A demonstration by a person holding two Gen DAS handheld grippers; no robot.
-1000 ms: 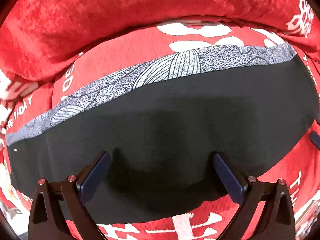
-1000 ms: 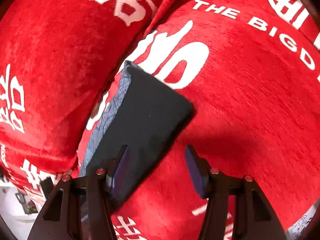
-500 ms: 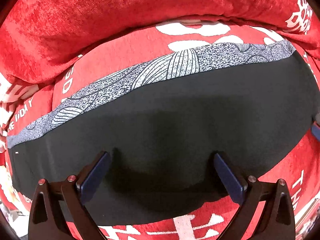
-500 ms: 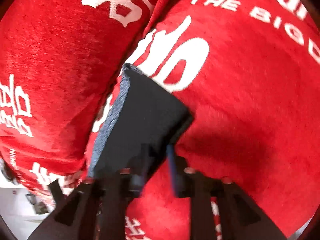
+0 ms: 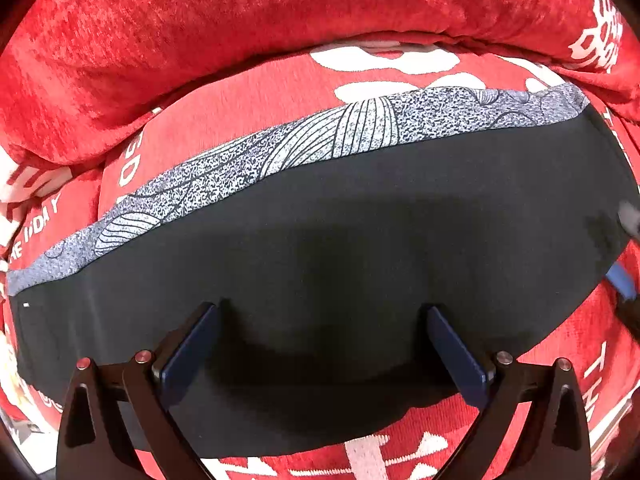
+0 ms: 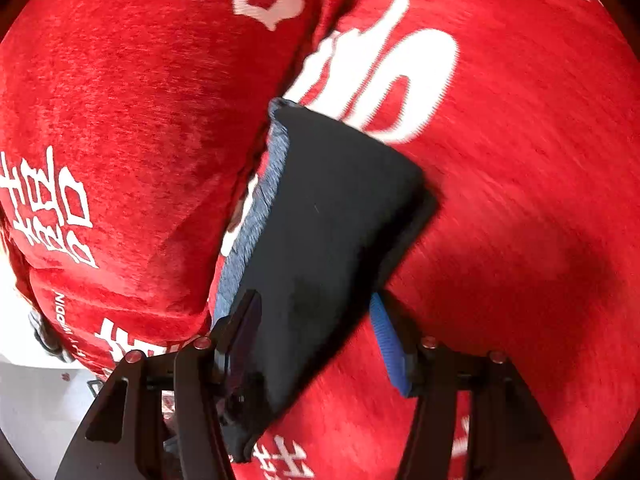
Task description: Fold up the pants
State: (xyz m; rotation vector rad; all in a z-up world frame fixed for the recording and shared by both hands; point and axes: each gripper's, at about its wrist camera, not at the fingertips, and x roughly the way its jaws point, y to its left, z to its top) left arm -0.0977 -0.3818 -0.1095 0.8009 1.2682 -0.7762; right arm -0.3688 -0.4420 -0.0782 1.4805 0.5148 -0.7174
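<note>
The black pants (image 5: 360, 248) lie folded in a long strip on a red cushion (image 5: 240, 120), with a grey patterned band (image 5: 320, 140) along the far edge. My left gripper (image 5: 320, 312) points straight down over the strip's near half, open, its fingers (image 5: 192, 344) wide apart. In the right wrist view the pants' end (image 6: 332, 208) runs away from me. My right gripper (image 6: 312, 316) straddles the near part of this end, its jaws opening, with the cloth between the pads and not pinched. Its blue pad (image 5: 622, 280) shows at the left wrist view's right edge.
A red back cushion (image 6: 120, 100) with white lettering rises along the pants' grey edge. The red seat (image 6: 520, 160) stretches to the right of the pants' end. A pale floor (image 6: 36, 400) shows at the lower left of the right wrist view.
The right gripper's fingers drew close together half a second ago and have spread again. It has sunk nearer the pants' end. The left gripper has stayed still.
</note>
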